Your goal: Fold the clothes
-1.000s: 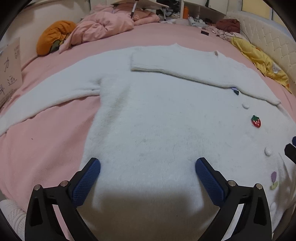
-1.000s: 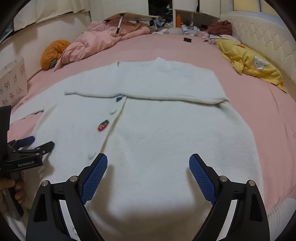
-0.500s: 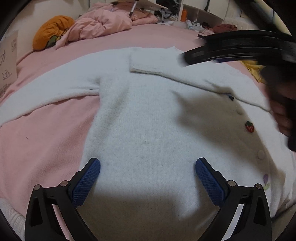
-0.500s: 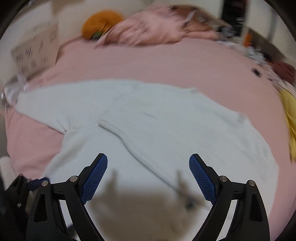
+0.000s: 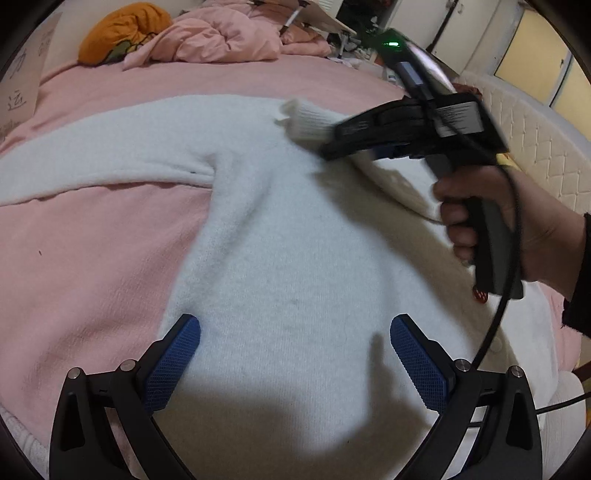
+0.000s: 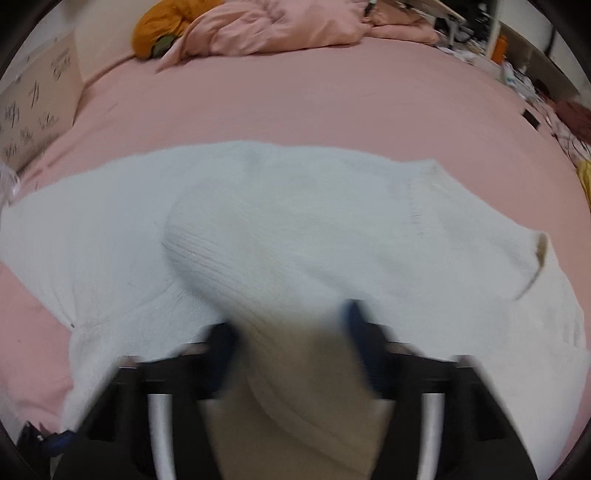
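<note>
Pink bedding covers the bed (image 5: 92,258), which fills both views, with a rumpled pink blanket (image 5: 218,40) and an orange cushion (image 5: 118,31) at the upper left of the left wrist frame. A white cardigan (image 5: 295,266) lies spread across the middle of the bed, one sleeve (image 5: 92,162) stretched out flat toward the left edge of the frame.

At the bottom of that frame the left gripper (image 5: 295,354) hovers above the cardigan's body, its blue-padded jaws spread wide and holding nothing.

In the upper right of the same frame the right gripper (image 5: 332,142), held by the person's right hand (image 5: 491,221), has its jaws closed on the ribbed cuff (image 5: 306,118) of the other sleeve, lifted clear of the garment below. A black cable (image 5: 495,332) trails down from it.

The right wrist view is blurred: the cuff (image 6: 288,314) runs between the two jaws at the bottom centre, with the rest of the cardigan lying across the middle of the frame. A cardboard box (image 6: 33,114) stands at the left edge.
</note>
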Available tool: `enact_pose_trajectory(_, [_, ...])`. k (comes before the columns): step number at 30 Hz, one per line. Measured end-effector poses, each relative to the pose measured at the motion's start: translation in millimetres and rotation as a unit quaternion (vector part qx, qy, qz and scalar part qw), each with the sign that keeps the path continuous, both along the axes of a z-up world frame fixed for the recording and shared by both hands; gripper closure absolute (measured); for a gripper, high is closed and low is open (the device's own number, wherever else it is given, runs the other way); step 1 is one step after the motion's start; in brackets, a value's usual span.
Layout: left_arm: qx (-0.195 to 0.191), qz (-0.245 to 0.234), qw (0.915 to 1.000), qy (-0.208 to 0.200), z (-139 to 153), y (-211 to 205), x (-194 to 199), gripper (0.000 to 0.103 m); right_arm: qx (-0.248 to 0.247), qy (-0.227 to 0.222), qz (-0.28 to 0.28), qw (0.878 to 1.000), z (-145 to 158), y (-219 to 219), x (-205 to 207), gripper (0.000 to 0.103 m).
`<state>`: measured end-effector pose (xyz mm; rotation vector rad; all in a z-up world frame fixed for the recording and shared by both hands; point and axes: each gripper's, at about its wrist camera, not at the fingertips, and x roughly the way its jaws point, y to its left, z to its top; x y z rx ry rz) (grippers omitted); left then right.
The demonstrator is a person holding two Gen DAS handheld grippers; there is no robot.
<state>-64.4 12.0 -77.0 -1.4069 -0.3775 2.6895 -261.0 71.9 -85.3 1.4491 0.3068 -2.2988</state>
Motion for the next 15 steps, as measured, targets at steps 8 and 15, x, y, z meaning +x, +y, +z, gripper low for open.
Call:
enact_pose_trajectory(8, [-0.022,-0.007,0.9997,0.002,-3,9,1,0.001,-0.064,0.038,-0.06,0.995,58,96,0,0.09])
enact_pose_trajectory(15, [-0.086,-0.023,0.996,0.007,-7,24,9,0.0,-0.087,0.099,-0.194,0.972,114,278,9,0.09])
